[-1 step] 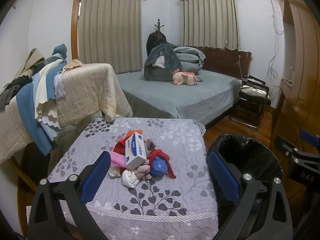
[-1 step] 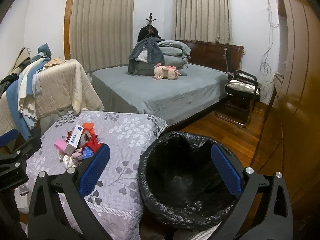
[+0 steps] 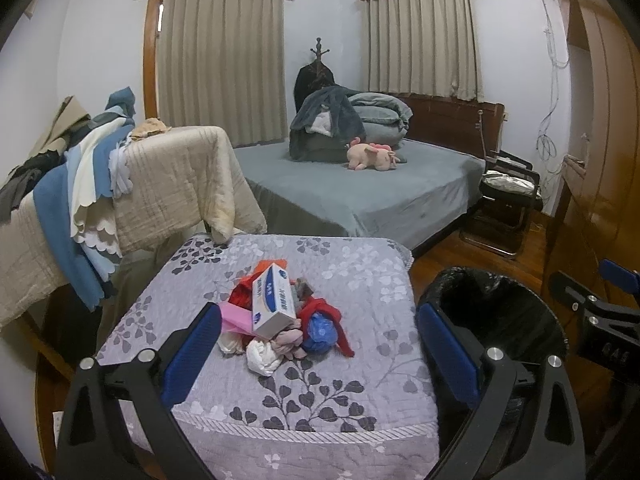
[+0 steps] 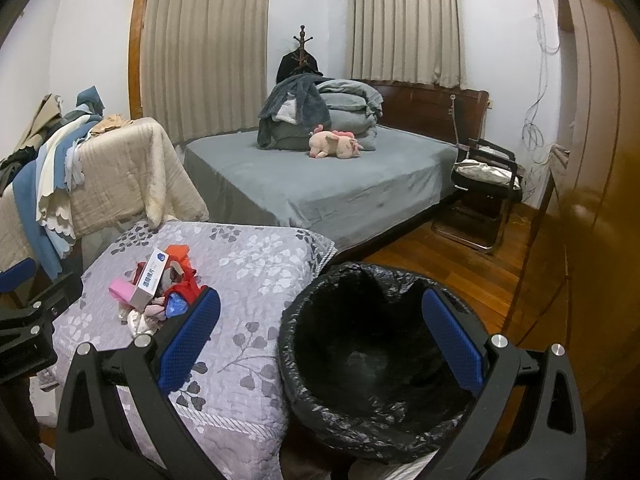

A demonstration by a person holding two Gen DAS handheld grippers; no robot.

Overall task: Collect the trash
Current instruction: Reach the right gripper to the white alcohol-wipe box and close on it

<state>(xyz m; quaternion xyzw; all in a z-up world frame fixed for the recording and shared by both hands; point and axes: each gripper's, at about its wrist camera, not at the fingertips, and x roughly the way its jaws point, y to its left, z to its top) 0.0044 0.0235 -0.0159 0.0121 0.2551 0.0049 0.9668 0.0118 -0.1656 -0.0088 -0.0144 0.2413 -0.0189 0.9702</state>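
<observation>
A heap of trash lies on a table under a grey leaf-print quilt point(image 3: 320, 400): a white and blue tissue box point(image 3: 272, 300) on top, a blue bag wad point(image 3: 320, 328), white crumpled paper point(image 3: 262, 354), pink paper point(image 3: 234, 318) and red scraps point(image 3: 324, 308). My left gripper point(image 3: 319, 312) hangs open just in front of the heap, holding nothing. A bin with a black liner point(image 4: 372, 344) stands right of the table, and it looks empty. My right gripper point(image 4: 320, 296) is open above the bin's near rim. The heap point(image 4: 160, 284) also shows in the right wrist view.
Behind the table is a bed point(image 3: 360, 196) with folded bedding and a pink plush toy point(image 3: 370, 154). Blankets hang over a rack point(image 3: 160, 184) to the left. A folding chair point(image 4: 486, 184) and a wooden wardrobe point(image 4: 592, 160) stand on the right, above wood floor.
</observation>
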